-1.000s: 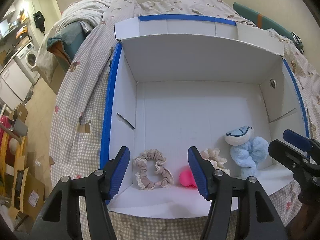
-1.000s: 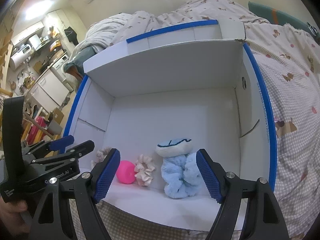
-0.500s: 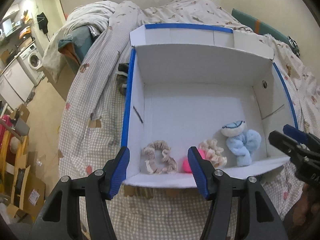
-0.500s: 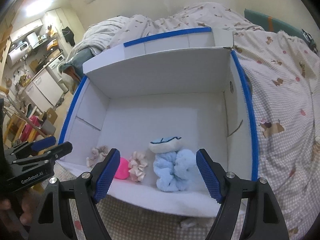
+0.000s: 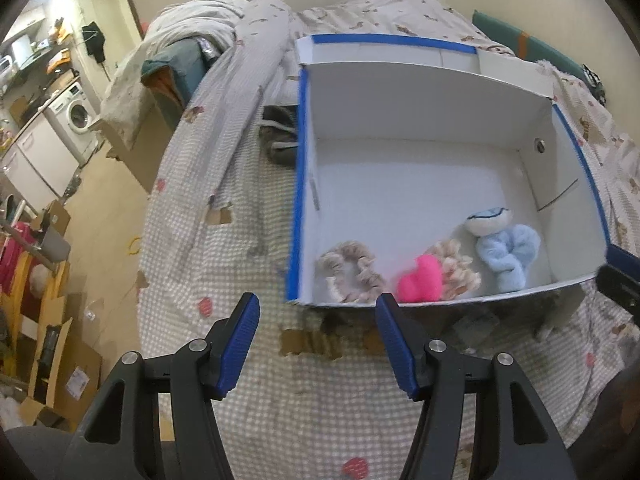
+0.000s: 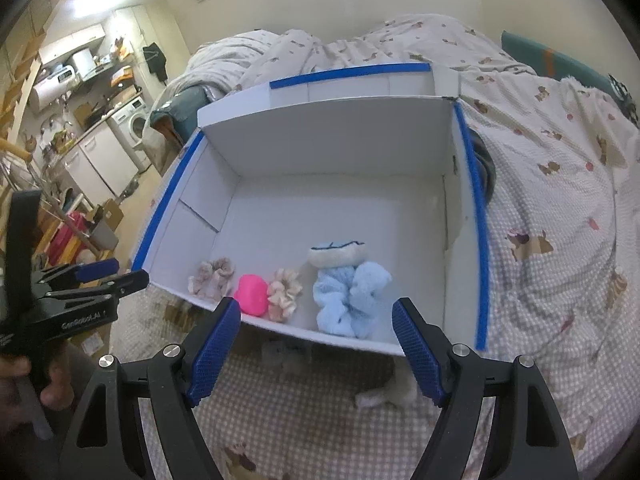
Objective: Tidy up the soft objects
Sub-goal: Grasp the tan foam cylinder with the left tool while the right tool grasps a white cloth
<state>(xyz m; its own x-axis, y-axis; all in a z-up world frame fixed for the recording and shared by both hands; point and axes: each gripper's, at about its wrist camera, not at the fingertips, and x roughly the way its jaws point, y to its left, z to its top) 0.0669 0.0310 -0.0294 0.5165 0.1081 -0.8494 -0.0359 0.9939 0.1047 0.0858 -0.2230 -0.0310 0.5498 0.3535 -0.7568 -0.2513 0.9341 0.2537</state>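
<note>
A white box with blue-taped rims (image 5: 298, 184) (image 6: 478, 216) lies on the bed. Along its near wall sit a beige scrunchie (image 5: 352, 270) (image 6: 212, 276), a pink soft toy (image 5: 422, 280) (image 6: 251, 294), a cream scrunchie (image 5: 458, 268) (image 6: 285, 290) and a light blue plush (image 5: 504, 246) (image 6: 348, 288). My left gripper (image 5: 316, 340) is open and empty, held over the bedspread in front of the box. My right gripper (image 6: 316, 346) is open and empty, just before the box's near wall.
A dark bundle (image 5: 278, 134) lies on the bed left of the box. A small pale soft item (image 6: 384, 394) lies on the checked bedspread under my right gripper. The bed edge and floor with cardboard boxes (image 5: 60, 360) are at the left.
Both grippers have pulled back out of the box toward me, so the whole box and more bedspread show. The soft items in the box have not moved.
</note>
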